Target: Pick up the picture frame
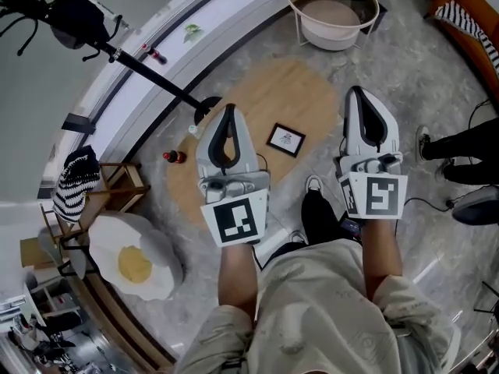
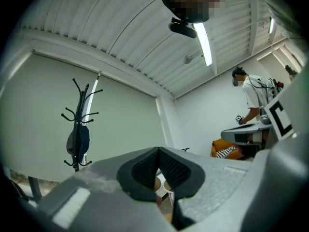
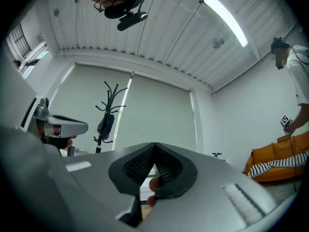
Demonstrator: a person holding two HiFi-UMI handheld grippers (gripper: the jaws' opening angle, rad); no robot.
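Below me the grey floor (image 1: pixel 405 76) carries a round wood-coloured mat (image 1: pixel 304 92). The picture frame (image 1: pixel 286 139) lies flat on this mat, near its middle. A small dark bottle (image 1: pixel 174 157) lies at the mat's left edge.

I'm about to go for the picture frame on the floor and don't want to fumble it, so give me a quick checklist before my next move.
1. Picture frame in view: ok, flat on the round tan mat.
2. Left gripper empty: ok, fingers together on nothing.
3. Right gripper empty: ok.
4. Fingers opened for grasping: not ok, both shut.
5. Grippers aimed at frame: not ok, both gripper views show wall and ceiling.
6. Clutter near frame: ok, red bottle lies apart.
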